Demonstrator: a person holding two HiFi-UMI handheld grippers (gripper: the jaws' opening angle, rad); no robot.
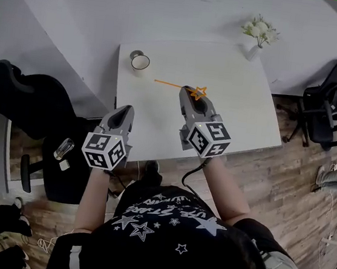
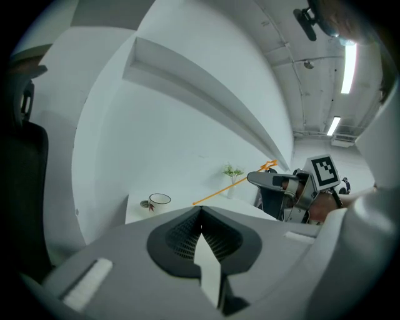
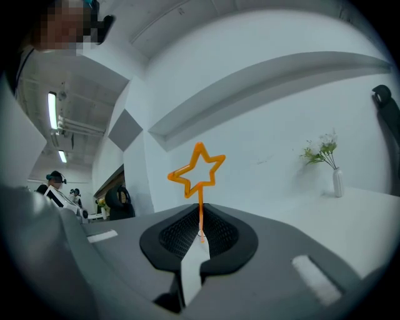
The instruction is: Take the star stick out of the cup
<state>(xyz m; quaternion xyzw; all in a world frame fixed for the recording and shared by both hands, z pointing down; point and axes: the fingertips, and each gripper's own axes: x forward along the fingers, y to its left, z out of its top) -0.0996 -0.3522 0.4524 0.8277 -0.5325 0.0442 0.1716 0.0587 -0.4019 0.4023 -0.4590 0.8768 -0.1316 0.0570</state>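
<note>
Right gripper is clamping the orange star stick just below its star. The shaft is pointing toward the white cup, clear of its rim. Left gripper is hanging closed and empty.
</note>
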